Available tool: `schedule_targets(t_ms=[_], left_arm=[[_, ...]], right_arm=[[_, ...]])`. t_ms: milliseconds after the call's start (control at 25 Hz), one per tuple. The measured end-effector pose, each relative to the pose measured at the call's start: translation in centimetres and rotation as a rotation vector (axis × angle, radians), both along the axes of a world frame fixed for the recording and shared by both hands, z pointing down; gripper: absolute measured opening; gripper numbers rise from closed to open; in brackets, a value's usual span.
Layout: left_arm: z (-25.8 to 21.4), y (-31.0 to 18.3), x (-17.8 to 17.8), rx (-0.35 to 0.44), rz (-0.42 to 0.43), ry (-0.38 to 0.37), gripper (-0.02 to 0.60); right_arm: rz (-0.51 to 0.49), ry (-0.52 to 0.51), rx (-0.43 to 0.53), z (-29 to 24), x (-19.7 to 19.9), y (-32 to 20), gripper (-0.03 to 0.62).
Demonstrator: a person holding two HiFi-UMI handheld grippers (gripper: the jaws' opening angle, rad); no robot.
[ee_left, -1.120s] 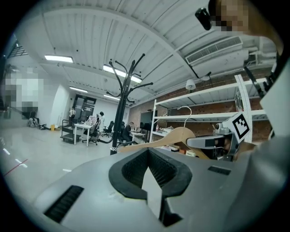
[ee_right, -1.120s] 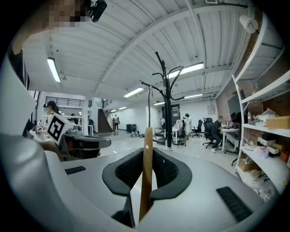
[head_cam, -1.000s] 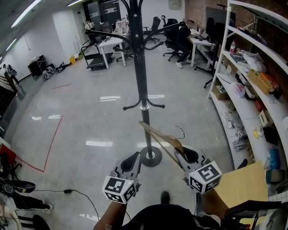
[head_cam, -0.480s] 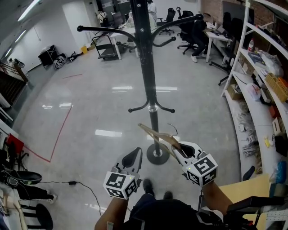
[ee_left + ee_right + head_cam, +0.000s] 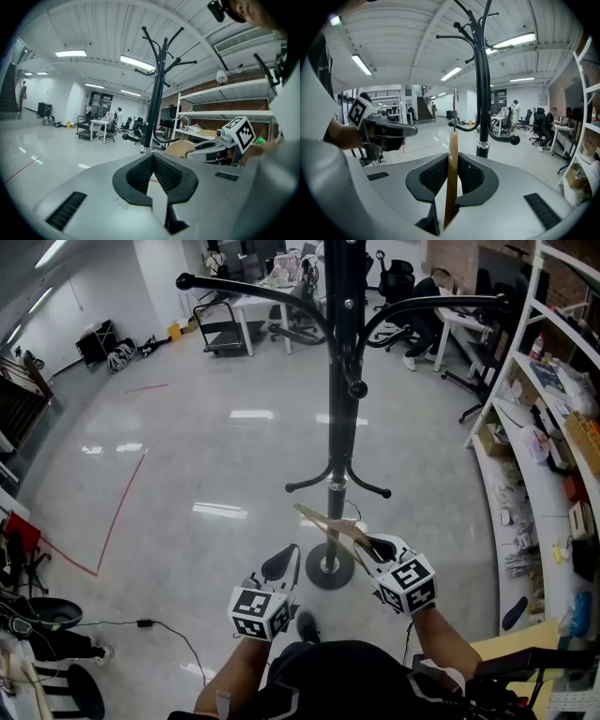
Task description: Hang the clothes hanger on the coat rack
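The black coat rack stands on a round base just ahead of me, its curved upper arms spreading to both sides. My right gripper is shut on a wooden clothes hanger, which slants up and left in front of the pole. In the right gripper view the hanger stands edge-on between the jaws of this gripper, metal hook upward, with the rack close behind. My left gripper is beside it, shut and holding nothing. The left gripper view shows those jaws closed, with the rack beyond.
White shelving loaded with boxes and goods runs along the right. Desks, office chairs and a seated person are at the back. A red tape line and a cable lie on the glossy floor at left. A wooden board sits bottom right.
I have moved closer to the coat rack; its pole and upper arms now loom larger and nearer above the grippers. The hanger stays clamped in the right gripper.
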State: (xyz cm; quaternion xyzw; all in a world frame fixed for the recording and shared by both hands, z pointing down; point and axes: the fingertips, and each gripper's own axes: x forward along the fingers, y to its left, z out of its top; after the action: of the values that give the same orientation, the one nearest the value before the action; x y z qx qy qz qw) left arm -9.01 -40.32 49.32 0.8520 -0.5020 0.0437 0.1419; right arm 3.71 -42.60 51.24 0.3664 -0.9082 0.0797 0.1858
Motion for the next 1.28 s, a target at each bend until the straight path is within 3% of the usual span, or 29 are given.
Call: schedule_targets(t_ms=[600, 1280], left_arm=[[8.0, -7.7, -3.9, -0.112, 0.051, 0.021, 0.002], [9.9, -10.7, -3.0, -0.164, 0.129, 0.012, 0.002]], right_arm=[[0.008, 0.064, -0.046, 6.5, -4.6, -8.1, 0.057], [-0.008, 0.103, -0.083, 10.0, -5.8, -11.0, 0.057]])
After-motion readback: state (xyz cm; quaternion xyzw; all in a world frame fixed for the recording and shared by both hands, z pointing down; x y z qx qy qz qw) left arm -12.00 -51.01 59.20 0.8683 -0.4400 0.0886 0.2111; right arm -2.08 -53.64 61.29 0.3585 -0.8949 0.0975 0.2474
